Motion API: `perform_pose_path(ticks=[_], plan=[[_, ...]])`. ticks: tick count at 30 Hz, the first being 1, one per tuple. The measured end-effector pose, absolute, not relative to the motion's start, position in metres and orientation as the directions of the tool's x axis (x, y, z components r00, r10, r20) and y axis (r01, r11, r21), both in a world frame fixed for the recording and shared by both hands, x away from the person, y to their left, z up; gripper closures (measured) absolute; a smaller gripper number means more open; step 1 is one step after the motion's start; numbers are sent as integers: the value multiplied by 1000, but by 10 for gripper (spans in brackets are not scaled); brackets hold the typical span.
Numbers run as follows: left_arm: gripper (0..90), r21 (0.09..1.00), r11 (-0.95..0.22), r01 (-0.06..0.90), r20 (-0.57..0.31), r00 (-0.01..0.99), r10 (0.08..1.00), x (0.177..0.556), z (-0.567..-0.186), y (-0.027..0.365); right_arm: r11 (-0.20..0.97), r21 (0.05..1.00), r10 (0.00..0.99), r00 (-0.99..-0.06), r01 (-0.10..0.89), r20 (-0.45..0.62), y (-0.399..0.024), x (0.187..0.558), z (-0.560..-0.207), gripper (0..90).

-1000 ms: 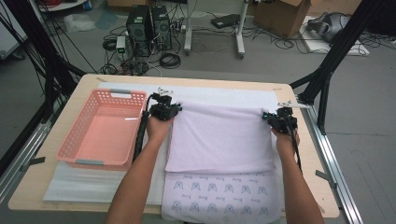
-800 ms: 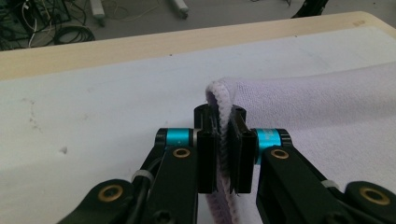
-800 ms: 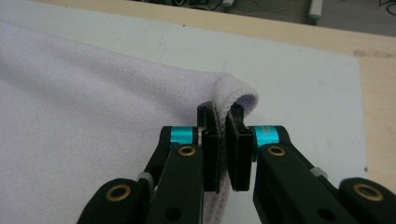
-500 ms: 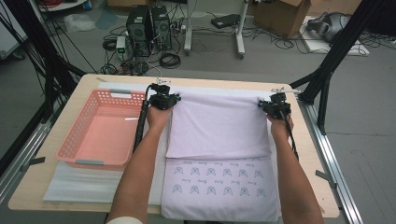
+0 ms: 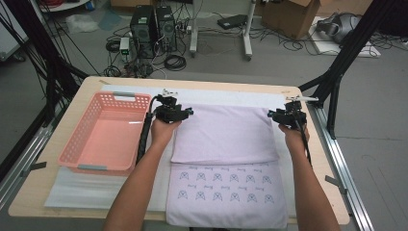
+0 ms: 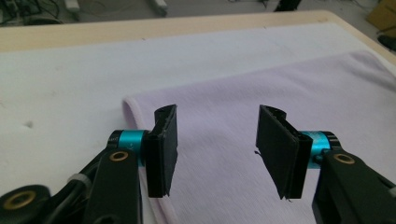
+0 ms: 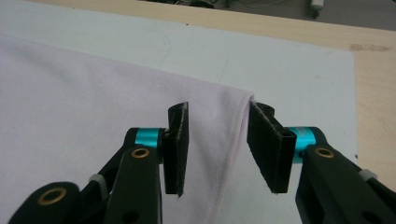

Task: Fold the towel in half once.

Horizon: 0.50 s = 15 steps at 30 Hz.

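At the far edge of the folded lilac cloth [image 5: 224, 134], I have my left gripper [image 6: 217, 144] and right gripper [image 7: 217, 144] over its two far corners, jaws just opened and pressing nothing, because the fold now lies flat on the white mat [image 5: 226, 96] beside the pink basket [image 5: 108, 134].

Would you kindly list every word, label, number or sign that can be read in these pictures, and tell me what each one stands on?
No readable text in any view.
Lilac cloth: rows of small dark printed motifs on its near part; they look like pictures rather than letters, too small to tell.
Pink basket: no label visible.
Cardboard box on the floor: any marking is too blurred to read.
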<state>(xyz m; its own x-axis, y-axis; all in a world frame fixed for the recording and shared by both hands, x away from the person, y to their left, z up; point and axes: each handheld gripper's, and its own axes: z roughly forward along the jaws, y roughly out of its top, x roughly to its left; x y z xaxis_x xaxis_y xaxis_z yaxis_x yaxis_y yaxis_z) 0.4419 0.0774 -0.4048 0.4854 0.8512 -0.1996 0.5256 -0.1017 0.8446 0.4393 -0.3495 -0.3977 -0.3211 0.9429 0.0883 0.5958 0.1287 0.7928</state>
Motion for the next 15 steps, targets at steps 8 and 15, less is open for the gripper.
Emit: perform_pose_path(ticks=[8, 15], plan=[[459, 859, -97, 502, -213, 524, 825, 410, -404, 79, 170, 773, 921, -377, 611, 96, -346, 405, -395, 569], [446, 871, -118, 476, -194, 555, 809, 372, -405, 84, 232, 743, 894, -438, 627, 91, -338, 375, -400, 596]])
